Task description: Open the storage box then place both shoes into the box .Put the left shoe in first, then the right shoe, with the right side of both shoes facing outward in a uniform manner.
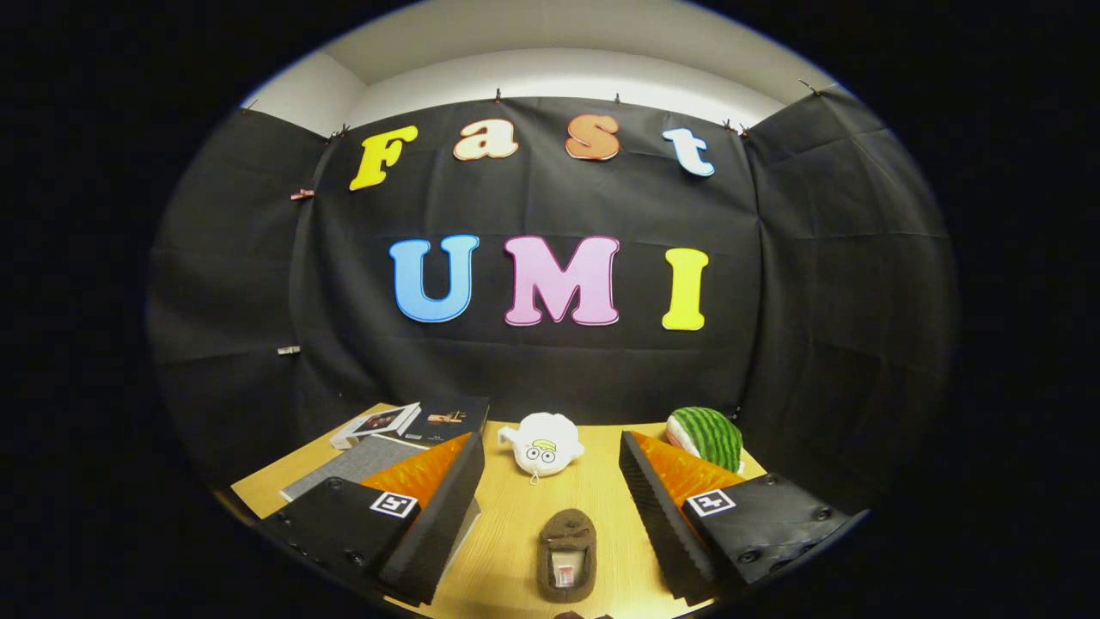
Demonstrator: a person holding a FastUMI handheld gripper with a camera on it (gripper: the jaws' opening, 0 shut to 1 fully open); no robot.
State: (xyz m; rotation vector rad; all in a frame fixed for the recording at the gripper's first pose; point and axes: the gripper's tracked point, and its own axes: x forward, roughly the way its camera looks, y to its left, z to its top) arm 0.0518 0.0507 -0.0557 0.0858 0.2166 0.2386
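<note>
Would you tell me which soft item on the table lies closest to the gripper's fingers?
The brown shoe, lying between the open gripper's fingers. The white plush toy and watermelon plush sit beyond them, near the wall.

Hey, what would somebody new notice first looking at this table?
A brown shoe lies on the wooden table between the open gripper fingers. Beyond it sits a white plush toy, with a watermelon plush off to its right. Books lie beyond the left finger.
</note>
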